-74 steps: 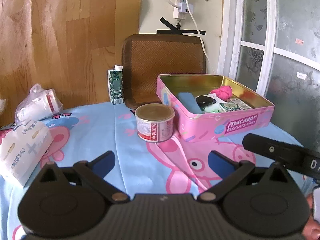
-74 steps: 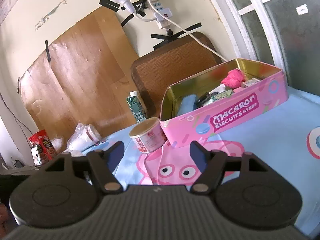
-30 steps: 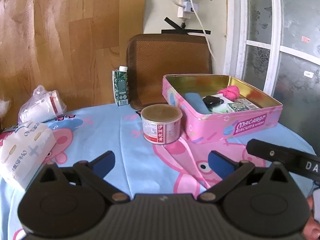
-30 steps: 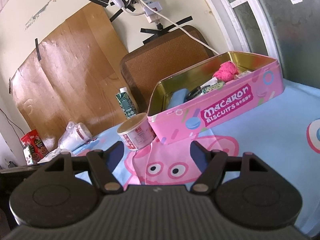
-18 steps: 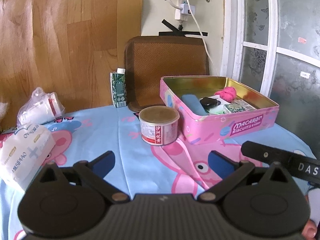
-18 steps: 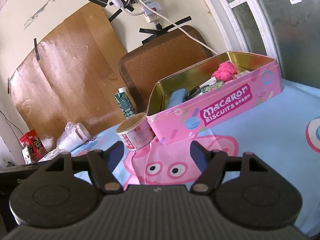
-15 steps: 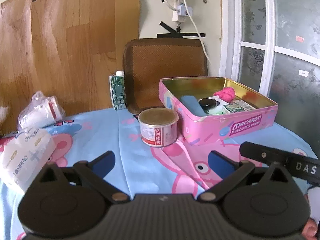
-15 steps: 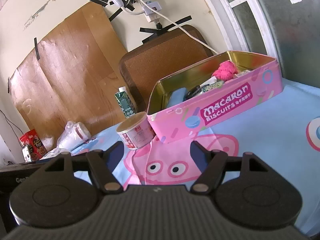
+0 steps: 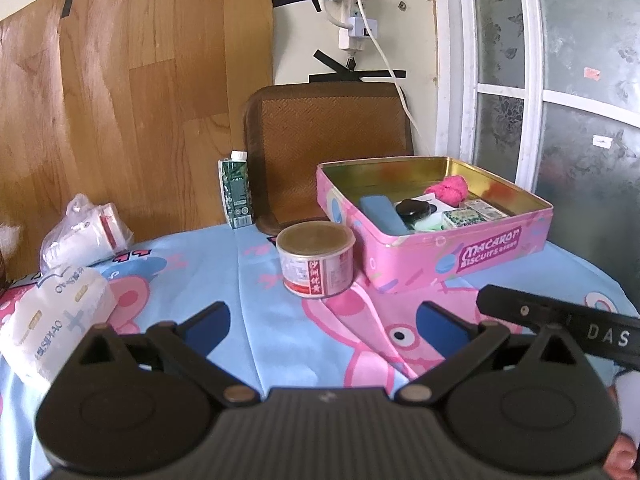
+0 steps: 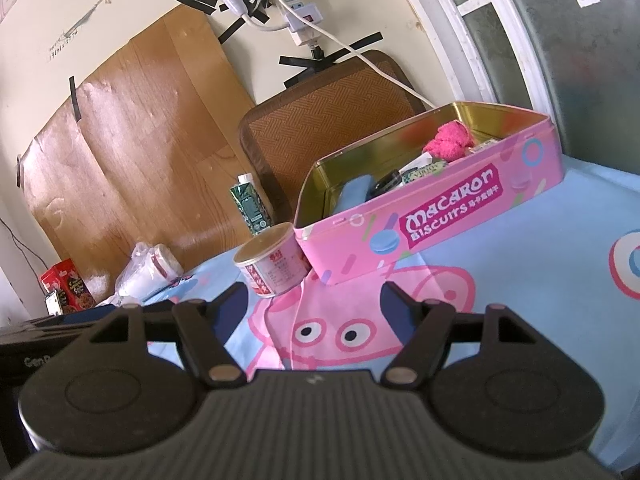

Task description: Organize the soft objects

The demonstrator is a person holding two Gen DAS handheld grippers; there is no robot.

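Both hand-held tools hover above a table covered in a blue cartoon-pig tablecloth [image 9: 256, 264], and neither holds anything: the left gripper [image 9: 322, 324] has its 2 blue-padded fingers spread wide with only cloth between them, and the right gripper [image 10: 314, 308] is likewise spread apart and empty. Ahead of both stands a pink biscuit tin [image 9: 460, 248], lid off, its gold interior showing. Inside it lie a fuzzy pink soft ball [image 9: 448, 190] toward the far right side, a blue soft pad [image 9: 380, 214] leaning against the near-left wall, a black round item [image 9: 414, 209] between them, and a few small printed boxes [image 9: 466, 214] on the right. Just beside the tin's left corner sits a short round can [image 9: 318, 262] with a red and white label, close enough that touching cannot be ruled out. Behind the can a green drink carton [image 9: 236, 196] stands upright against a wooden wall panel [image 9: 132, 92], next to a brown woven chair back [image 9: 328, 144]. On the left of the table lies a white tissue pack [image 9: 52, 332], and behind it a crumpled clear plastic bag [image 9: 86, 232] holding white and red things. In the left wrist view, the black body of the other tool crosses the lower right, lettered "DAS", with part of a hand [image 9: 624, 452] at the edge.
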